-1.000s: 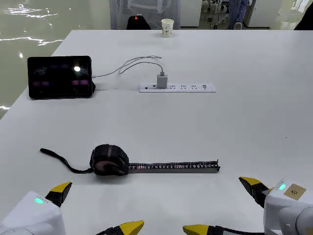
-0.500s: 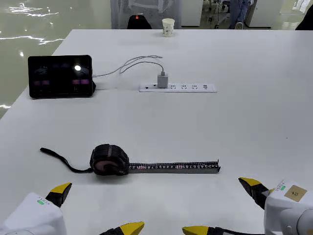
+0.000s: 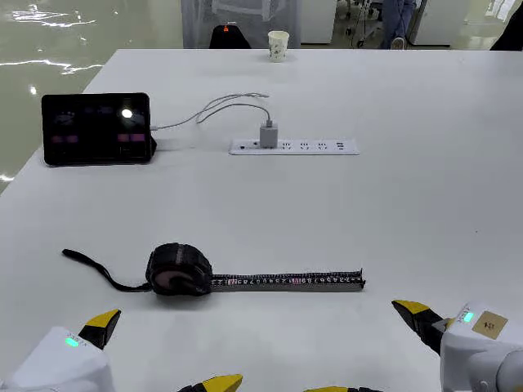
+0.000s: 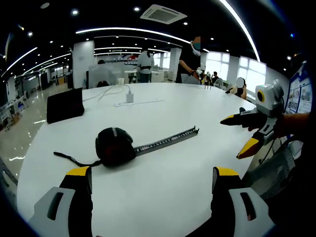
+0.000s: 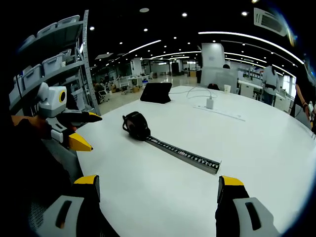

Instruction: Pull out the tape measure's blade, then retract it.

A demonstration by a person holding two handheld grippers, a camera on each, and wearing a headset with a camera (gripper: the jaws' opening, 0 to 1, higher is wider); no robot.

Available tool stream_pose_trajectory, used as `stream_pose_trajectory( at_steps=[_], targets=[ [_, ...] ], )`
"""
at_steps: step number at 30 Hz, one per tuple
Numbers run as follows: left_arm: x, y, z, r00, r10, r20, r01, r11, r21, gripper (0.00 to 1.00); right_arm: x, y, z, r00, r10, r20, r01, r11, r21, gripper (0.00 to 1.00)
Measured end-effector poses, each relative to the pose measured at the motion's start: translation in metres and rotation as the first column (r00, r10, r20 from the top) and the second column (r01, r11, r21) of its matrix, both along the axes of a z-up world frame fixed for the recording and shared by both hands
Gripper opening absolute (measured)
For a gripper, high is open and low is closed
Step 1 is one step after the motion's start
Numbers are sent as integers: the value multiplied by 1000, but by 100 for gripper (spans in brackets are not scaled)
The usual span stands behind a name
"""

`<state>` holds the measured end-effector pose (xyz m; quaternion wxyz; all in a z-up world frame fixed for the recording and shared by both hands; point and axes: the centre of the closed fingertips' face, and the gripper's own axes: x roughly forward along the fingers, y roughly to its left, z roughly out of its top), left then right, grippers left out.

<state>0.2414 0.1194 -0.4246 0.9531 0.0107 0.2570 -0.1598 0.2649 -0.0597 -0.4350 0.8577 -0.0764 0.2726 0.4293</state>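
Head view looks down on a white surface [image 3: 392, 196] where the tape measure [image 3: 180, 269] lies on its side, its dark round case untouched by either tool. From the case, the blade [image 3: 286, 281] runs out flat along the surface toward the right, its printed marks facing up and its hooked end resting on the surface. A black strap [image 3: 94, 268] trails from the opposite side of the case. On the near side of the tape measure, the left tongs [image 3: 161, 351] hang below the case and apart from it, yellow-tipped jaws spread wide with nothing between them. The right tongs [image 3: 369, 349] sit just past the blade's hooked end, on the near side, also gaping wide and gripping nothing. The left gripper view has the case ahead between its two parted jaws, with the blade slanting away toward the other tool. The right gripper view has the blade's end nearest and the case further along it. Well beyond the tape measure lie a dark tablet [image 3: 96, 128] and a white power strip [image 3: 294, 147] with a charger [image 3: 268, 133] plugged in; a pale cable [image 3: 221, 106] loops between them. Farther still from the tape measure, a paper cup [image 3: 278, 45] stands at the far edge.
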Motion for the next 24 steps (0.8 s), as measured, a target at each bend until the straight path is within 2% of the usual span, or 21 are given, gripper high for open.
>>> stream_pose_trajectory(
  at_steps=[8, 17, 24],
  targets=[
    [3, 4, -2, 1000, 27, -3, -27, 1000, -1, 99, 4, 1, -2, 999, 36, -8, -36, 999, -3, 99],
    [6, 9, -3, 998, 56, -5, -56, 998, 5, 99, 10, 0, -8, 993, 113, -15, -113, 993, -38, 98],
    [12, 10, -4, 998, 66, -4, -66, 998, 3, 99, 16, 0, -13, 989, 145, -28, -146, 988, -59, 97]
  ],
)
